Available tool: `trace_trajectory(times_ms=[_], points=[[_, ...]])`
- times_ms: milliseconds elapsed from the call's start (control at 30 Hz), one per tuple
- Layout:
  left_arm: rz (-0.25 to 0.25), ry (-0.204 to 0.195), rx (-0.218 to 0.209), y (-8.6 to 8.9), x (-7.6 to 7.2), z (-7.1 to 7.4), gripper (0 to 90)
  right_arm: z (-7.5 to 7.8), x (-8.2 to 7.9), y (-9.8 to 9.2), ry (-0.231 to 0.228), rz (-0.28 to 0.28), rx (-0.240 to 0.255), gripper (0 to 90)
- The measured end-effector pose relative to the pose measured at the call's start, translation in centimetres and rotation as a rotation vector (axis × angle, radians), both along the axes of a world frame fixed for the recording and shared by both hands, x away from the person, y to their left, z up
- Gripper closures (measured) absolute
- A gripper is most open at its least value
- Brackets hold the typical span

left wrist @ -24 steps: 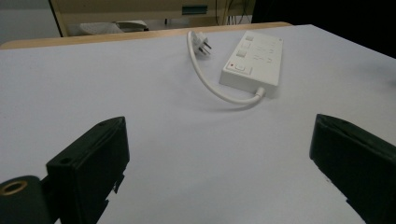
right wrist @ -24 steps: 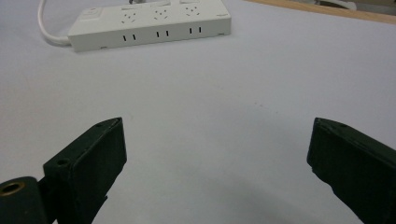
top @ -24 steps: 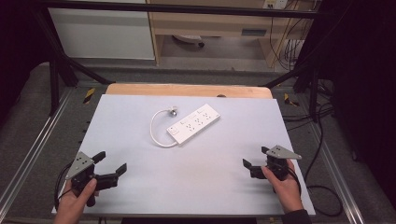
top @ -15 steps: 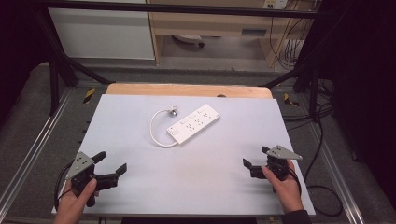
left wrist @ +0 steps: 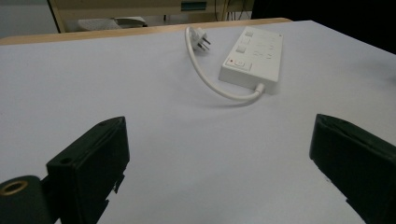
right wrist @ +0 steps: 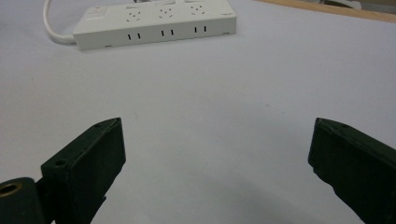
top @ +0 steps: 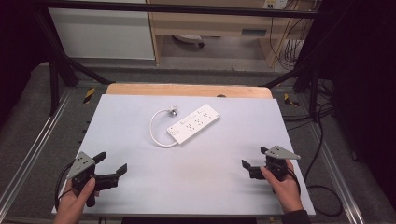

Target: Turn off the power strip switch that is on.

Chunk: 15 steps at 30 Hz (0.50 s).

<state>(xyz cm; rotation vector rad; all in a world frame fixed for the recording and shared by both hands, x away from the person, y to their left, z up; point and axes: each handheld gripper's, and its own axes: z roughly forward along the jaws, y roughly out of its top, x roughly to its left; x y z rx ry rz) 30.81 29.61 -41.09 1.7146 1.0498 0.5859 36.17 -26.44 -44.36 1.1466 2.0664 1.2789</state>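
A white power strip (top: 194, 123) lies at the table's middle, toward the back, with its short white cord (top: 155, 133) curling left to a plug (top: 173, 111). The strip (left wrist: 253, 58) and the plug (left wrist: 200, 41) lie far ahead in the left gripper view. In the right gripper view the strip (right wrist: 154, 23) lies ahead with its sockets up. My left gripper (top: 111, 162) rests open at the front left, held by a hand, well short of the strip. My right gripper (top: 255, 157) rests open at the front right. Nothing is between either pair of jaws (left wrist: 219, 158) (right wrist: 217, 158).
The pale grey table top (top: 140, 186) sits on a wooden board (top: 140, 89) that shows along the back edge. Metal rails (top: 28, 158) run along both sides. Cables (top: 322, 196) lie on the floor at the right. A cabinet (top: 102, 32) stands beyond the table.
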Motion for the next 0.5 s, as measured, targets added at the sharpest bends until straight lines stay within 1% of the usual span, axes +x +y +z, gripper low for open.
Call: trace_trajectory(times_ms=[100,200,300,433,500], points=[[0.002,0.0,-0.003,-0.01,-0.03,0.0,4.7,0.03,-0.02,0.06,0.001,0.0,0.003,3.8],[0.002,0.002,0.001,-0.06,0.01,-0.06,4.7,0.01,0.03,0.09,0.013,-0.004,0.005,3.4],[-0.002,0.004,0.006,-0.07,0.01,-0.07,4.8,-0.08,0.11,0.1,0.046,-0.009,0.015,2.7],[-0.004,0.007,0.009,-0.09,0.0,-0.09,4.8,-0.05,0.03,0.38,0.054,-0.001,0.011,2.6],[-0.005,0.009,0.01,-0.09,0.0,-0.09,4.8,-0.01,0.0,0.57,0.049,0.004,0.007,2.6]])
